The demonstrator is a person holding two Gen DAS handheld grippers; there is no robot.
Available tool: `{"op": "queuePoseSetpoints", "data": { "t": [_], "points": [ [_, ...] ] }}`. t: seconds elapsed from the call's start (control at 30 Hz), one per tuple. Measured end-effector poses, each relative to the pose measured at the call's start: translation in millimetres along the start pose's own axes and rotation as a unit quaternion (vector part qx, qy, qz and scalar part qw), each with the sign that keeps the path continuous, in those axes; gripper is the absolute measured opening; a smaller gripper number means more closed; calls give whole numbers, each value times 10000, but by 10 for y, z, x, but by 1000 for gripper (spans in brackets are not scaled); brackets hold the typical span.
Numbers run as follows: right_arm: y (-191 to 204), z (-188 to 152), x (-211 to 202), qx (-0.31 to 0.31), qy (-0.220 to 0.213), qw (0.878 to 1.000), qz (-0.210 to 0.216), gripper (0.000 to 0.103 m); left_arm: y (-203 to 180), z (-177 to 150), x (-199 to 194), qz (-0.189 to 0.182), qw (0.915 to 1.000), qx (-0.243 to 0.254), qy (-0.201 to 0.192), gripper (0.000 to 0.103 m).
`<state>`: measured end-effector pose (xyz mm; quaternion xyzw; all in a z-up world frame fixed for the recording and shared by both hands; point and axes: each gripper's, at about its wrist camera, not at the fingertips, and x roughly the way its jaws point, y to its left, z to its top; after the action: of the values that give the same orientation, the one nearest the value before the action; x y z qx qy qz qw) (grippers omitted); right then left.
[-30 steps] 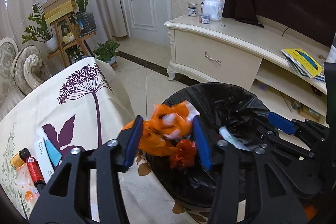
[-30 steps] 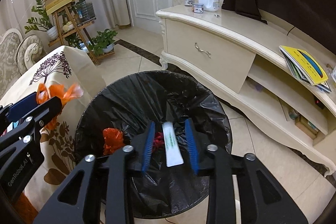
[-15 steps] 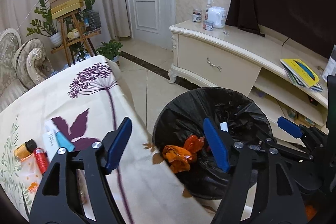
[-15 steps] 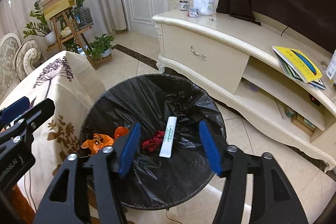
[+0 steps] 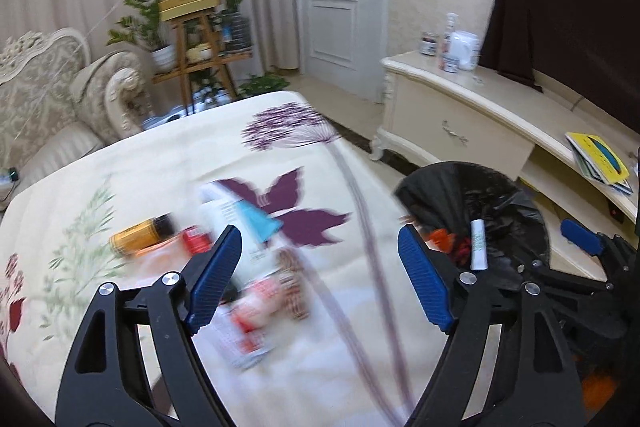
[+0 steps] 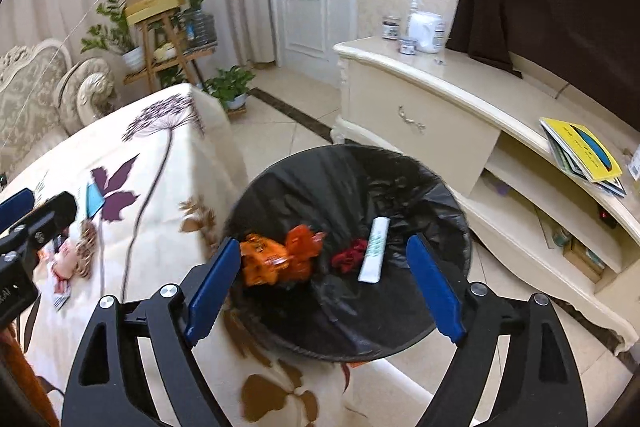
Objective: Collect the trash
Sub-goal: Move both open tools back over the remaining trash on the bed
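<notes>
Hovering over the floral tabletop, left hand-held gripper opening, nothing between its jaws; blurred orange bottle, white tube and snack wrappers lying just beyond and beneath its left finger. Hanging above the black-lined trash bin, right hand-held gripper opening too, gripping nothing. Resting inside: orange wrappers, red scrap, white tube pointing away, slightly tilted. Standing behind, cream cabinet.

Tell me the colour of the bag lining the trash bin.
Black bin liner; it shows best in the right wrist view.
</notes>
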<state>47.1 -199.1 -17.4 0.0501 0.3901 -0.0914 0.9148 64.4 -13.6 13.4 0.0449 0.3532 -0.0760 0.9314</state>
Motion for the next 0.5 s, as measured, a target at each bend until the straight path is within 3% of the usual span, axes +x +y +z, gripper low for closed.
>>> {"op": "queuePoseSetpoints", "data": {
  "t": [0.37, 0.5],
  "points": [
    [733, -47, -107, -534, 83, 9964, 660, 81, 867, -321, -217, 743, 9955, -555, 210, 79],
    [1001, -54, -89, -767, 145, 9934, 838, 69, 1099, -420, -255, 915, 9928, -714, 289, 79]
  ]
}}
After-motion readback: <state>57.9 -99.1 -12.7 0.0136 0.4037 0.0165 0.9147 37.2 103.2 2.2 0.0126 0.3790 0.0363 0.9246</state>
